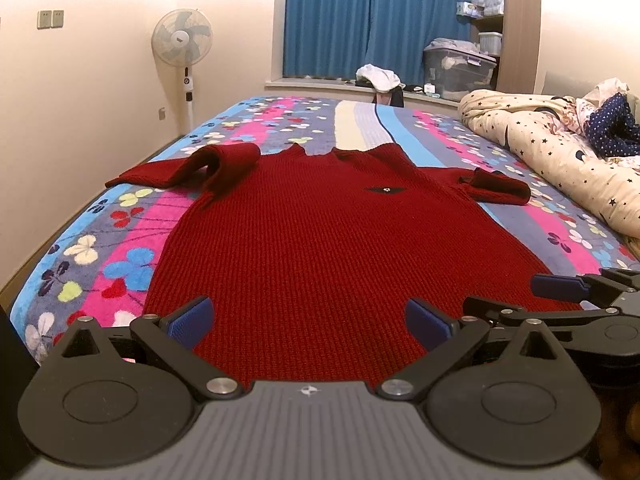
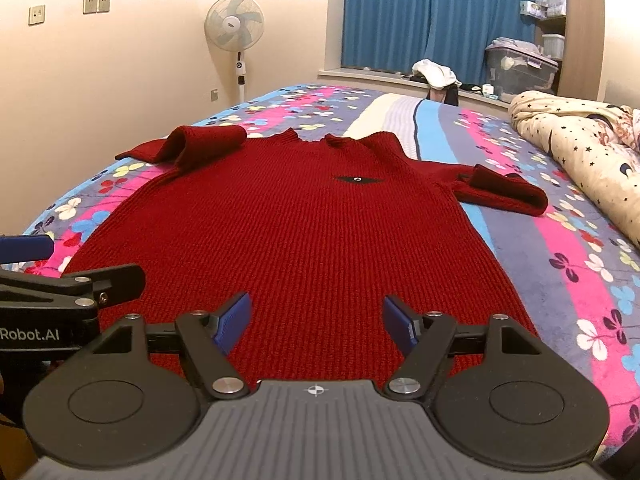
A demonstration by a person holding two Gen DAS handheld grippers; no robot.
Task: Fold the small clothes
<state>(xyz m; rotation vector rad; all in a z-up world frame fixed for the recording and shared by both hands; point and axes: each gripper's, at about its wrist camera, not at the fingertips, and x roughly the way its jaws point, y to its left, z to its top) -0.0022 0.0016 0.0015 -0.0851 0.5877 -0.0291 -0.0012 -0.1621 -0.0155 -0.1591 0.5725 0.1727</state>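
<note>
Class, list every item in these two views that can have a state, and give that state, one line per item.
red sweater: spread flat on the bed, front up, unfolded
left sleeve: bunched and doubled over
right sleeve: folded back on itself
left gripper: open, holding nothing
right gripper: open, holding nothing
blue curtains: drawn shut
star-print quilt: crumpled in a heap

Warm dim indoor light, sharp, fisheye-bowed edges

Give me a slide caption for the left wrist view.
Open left gripper poised at hem of red knit sweater spread on floral bedspread.
</note>
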